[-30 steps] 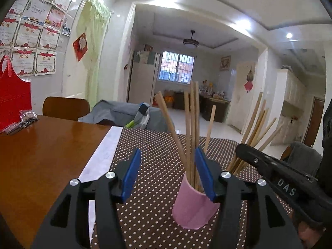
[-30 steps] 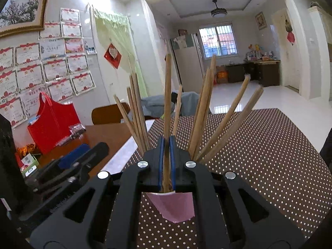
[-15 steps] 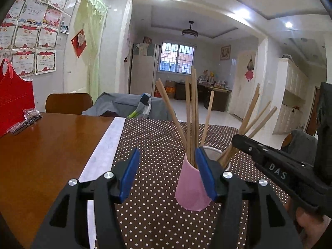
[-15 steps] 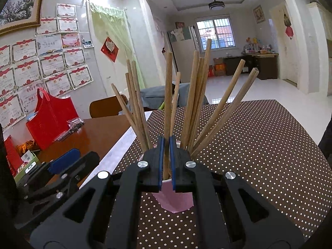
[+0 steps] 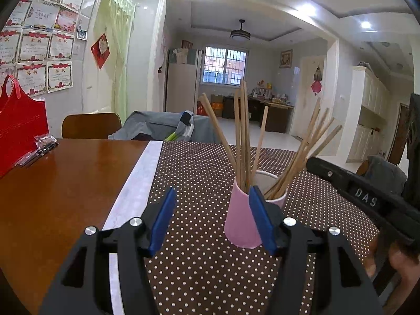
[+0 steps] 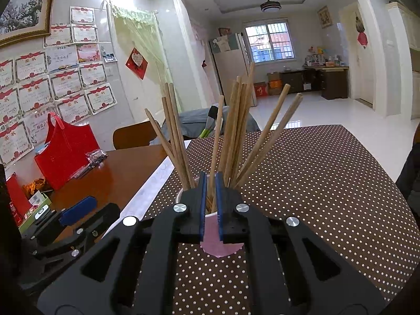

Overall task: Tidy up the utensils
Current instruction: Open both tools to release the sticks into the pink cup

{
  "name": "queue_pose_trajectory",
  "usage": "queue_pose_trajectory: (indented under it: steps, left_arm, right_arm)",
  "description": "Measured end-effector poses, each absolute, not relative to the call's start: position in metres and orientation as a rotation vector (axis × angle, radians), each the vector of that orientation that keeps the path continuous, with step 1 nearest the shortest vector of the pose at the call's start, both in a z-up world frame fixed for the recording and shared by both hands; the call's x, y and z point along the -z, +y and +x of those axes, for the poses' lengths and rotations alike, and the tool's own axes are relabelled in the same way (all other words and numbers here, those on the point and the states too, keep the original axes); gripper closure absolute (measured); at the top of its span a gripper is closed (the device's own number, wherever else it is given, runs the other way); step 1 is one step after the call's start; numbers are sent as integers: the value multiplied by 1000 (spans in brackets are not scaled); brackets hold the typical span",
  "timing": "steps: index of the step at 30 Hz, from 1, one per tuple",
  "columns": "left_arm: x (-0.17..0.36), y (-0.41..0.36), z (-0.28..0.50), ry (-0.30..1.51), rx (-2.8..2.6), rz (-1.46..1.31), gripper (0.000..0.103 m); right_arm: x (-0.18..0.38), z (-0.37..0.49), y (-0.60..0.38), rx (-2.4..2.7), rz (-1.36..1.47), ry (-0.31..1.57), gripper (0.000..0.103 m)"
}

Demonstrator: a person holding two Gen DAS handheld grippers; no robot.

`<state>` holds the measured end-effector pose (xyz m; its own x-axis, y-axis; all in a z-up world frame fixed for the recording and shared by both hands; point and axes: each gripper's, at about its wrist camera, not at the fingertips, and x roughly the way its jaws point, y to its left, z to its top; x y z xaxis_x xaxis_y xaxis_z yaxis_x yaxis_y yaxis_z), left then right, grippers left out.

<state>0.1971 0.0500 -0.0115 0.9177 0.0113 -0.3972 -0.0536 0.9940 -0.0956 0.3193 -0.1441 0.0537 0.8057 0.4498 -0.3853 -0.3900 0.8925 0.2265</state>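
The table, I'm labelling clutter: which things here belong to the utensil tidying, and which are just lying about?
Job:
- pink cup
- wooden chopsticks standing in it
- right gripper
- left gripper

Lying about:
- red bag
- small plastic packet
- dotted tablecloth

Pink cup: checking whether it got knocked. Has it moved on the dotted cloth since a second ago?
Cannot tell. The pink cup sits smaller and farther in the left wrist view, but that camera itself moved.
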Motion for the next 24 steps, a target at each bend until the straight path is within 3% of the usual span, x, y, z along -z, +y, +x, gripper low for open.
queue_pose_trajectory:
  steps: [13, 14, 17, 22, 24]
  left_arm:
    - [-1, 31, 150, 428, -34, -37, 45]
    - [-4, 29, 142, 418, -31, -36, 45]
    - [-12, 21, 120, 392, -16, -13, 45]
    - [-24, 10, 87, 358, -23, 11, 37]
    - [-29, 8, 73, 340, -18, 3, 36]
  right_arm:
    - [-66, 262, -175, -429, 139, 447, 94]
    - [-68, 255, -179, -423, 142, 447, 87]
    - [-74, 230, -190, -400, 150, 430, 41]
    - [-82, 193, -199, -393, 146, 417, 41]
    - [-84, 177, -203, -383, 138, 404, 31]
